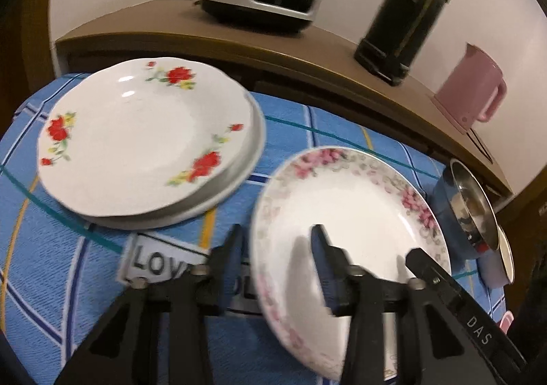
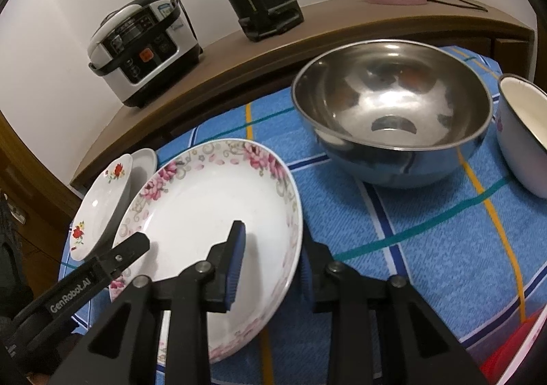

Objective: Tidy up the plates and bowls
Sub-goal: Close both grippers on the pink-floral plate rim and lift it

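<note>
Both grippers straddle the rim of the pink-flowered plate.

Left gripper has one finger on each side of the rim; contact is unclear. Right gripper grasps the opposite rim. Beyond the left gripper sits the red-flowered plate; beyond the right, the steel bowl.

Right gripper jaws clamp pink-flowered plate rim.
</note>
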Motion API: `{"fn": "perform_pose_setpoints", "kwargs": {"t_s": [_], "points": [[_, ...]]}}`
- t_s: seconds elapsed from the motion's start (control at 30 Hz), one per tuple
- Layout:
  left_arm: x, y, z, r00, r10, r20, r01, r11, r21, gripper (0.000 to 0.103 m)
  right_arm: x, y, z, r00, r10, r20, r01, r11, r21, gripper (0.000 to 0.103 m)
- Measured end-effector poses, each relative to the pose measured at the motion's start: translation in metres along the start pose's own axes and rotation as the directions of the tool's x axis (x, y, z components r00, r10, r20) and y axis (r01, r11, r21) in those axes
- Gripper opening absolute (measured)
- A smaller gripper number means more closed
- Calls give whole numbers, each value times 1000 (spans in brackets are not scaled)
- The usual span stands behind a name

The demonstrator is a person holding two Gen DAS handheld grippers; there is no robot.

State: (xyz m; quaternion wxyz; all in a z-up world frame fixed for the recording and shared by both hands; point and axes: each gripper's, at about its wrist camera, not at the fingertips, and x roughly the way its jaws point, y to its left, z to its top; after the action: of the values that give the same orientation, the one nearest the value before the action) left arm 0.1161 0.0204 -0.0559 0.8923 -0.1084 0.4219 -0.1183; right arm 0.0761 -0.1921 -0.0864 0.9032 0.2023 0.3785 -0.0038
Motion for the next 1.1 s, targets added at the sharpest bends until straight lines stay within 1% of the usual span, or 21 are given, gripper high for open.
{"fn": "perform_pose_setpoints", "kwargs": {"t_s": [0.03, 0.1, 0.13, 0.2, 0.27, 0.33, 0.43, 0.5, 0.57, 0.67, 0.8, 1.1], "points": [[0, -2, 0, 1000, 15, 12, -16, 1000, 7, 33, 0, 0, 0, 1000, 3, -1, -3, 1000, -1, 30], [1, 0, 0, 1000, 3, 19, -3, 1000, -2, 33, 1, -1, 1, 1000, 6, -3, -6, 1000, -3, 30], [0, 2, 0, 1000, -2, 19, 2, 1000, -12, 30, 1, 0, 1, 1000, 7, -4, -7, 1000, -6, 30], [-1, 5, 0, 1000, -9, 16, 9, 1000, -26, 29, 1, 0, 1, 1000, 5, -6, -5, 1000, -14, 29], [-4, 5, -1, 1000, 0, 22, 1, 1000, -21, 29, 1, 0, 1, 1000, 2, -12, -2, 1000, -21, 23], [-10, 4, -2, 999, 2, 35, -1, 1000, -10, 29, 0, 0, 0, 1000, 4, -16, -5, 1000, -28, 21], [-21, 4, -3, 997, 21, 73, -22, 1000, 9, 29, -2, 3, -4, 1000, 16, -22, -16, 999, -39, 21], [-27, 8, -3, 996, 21, 85, -21, 1000, -1, 29, -4, 6, -7, 999, 34, -26, -35, 998, -44, 21], [-28, 11, -5, 996, 21, 84, -20, 1000, -7, 29, -6, 9, -10, 998, 50, -27, -51, 998, -47, 21], [-30, 16, -10, 997, 25, 78, -24, 1000, -16, 29, -9, 14, -14, 999, 49, -19, -50, 997, -65, 20], [-33, 19, -13, 997, 12, 76, -10, 1000, -28, 29, -14, 18, -18, 998, 57, -13, -58, 995, -84, 20], [-50, 22, -14, 995, 4, 102, 0, 999, -36, 29, -33, 30, -17, 997, 74, 33, -70, 991, -115, 20]]}}
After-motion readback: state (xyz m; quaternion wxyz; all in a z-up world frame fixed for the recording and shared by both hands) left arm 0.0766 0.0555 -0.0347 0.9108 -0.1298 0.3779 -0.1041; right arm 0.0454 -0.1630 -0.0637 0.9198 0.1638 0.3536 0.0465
